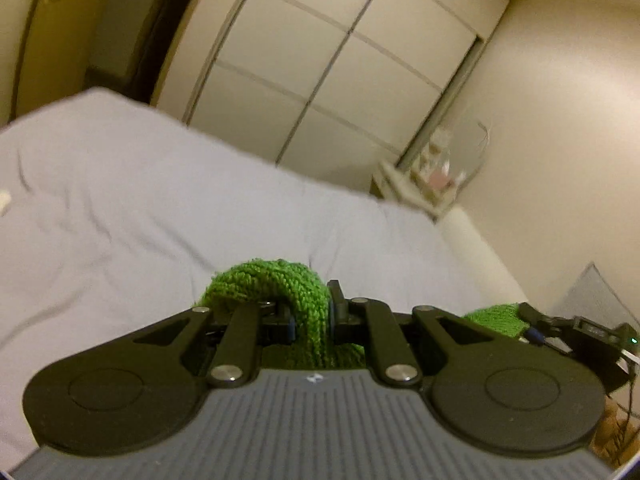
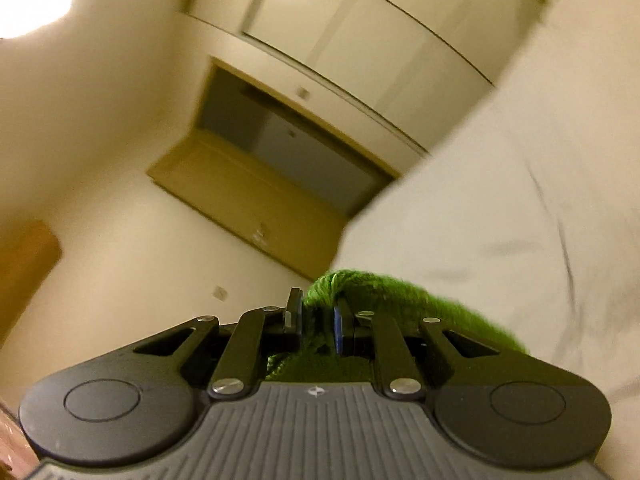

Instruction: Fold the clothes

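Green knit garment [image 1: 276, 280]: lifted above the bed [image 1: 120, 208], pinched at two spots, likely so it hangs open for folding.
Left hand-held gripper [image 1: 312, 316]: clamped on a bunched knit edge.
Right hand-held gripper [image 2: 316, 316]: narrow, pinching another edge; also seen at the left view's right side.
Wardrobe [image 1: 320, 60]: behind the bed.

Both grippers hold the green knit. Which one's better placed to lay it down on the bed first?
Left, probably. The left gripper faces across the bed with the knit over it; the right gripper faces mostly wall.
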The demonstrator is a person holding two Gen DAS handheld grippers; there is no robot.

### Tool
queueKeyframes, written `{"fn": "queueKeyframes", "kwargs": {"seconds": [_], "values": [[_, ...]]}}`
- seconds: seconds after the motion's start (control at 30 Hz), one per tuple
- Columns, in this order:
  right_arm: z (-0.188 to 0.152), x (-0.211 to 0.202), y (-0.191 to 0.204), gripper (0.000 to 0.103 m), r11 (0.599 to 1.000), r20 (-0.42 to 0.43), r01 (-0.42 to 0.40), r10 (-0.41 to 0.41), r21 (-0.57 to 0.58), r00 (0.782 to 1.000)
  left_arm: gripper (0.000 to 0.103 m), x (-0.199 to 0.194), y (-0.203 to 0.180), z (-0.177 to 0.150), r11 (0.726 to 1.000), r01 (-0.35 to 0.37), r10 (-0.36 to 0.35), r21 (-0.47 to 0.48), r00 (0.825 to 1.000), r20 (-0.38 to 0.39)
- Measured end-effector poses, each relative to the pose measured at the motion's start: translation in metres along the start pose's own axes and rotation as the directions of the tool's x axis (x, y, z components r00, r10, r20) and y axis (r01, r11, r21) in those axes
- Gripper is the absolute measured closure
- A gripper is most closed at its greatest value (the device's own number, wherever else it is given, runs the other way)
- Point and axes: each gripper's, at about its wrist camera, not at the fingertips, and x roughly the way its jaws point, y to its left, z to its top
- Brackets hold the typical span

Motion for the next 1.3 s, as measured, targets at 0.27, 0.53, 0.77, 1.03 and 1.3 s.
{"fn": "queueKeyframes", "kwargs": {"seconds": [0.27,0.53,0.77,1.03,1.3], "values": [[0.034,0.027,0.047,0.096,0.984,0.026,0.123,-0.12,-0.128,0.992,0.092,0.036,0.011,0.02,0.997,-0.059,0.065,0.059,0.991,-0.113],[-0.046,0.08,0.018,0.064,0.938,-0.168,0.338,-0.345,-0.071,0.923,0.103,0.121,0.046,-0.032,0.99,-0.044,0.097,0.134,0.904,-0.415],[-0.124,0.126,0.009,0.055,0.877,-0.32,0.46,-0.479,-0.139,0.818,0.098,0.123,0.084,-0.015,0.987,0.009,0.067,0.163,0.887,-0.458],[-0.205,0.158,-0.024,0.042,0.833,-0.438,0.521,-0.546,-0.187,0.714,0.098,0.094,0.189,-0.07,0.981,-0.192,0.165,0.011,0.81,-0.563],[-0.279,0.175,-0.075,0.042,0.822,-0.523,0.534,-0.549,-0.197,0.652,0.093,0.07,0.252,-0.171,0.926,-0.348,0.154,-0.145,0.7,-0.698]]}}
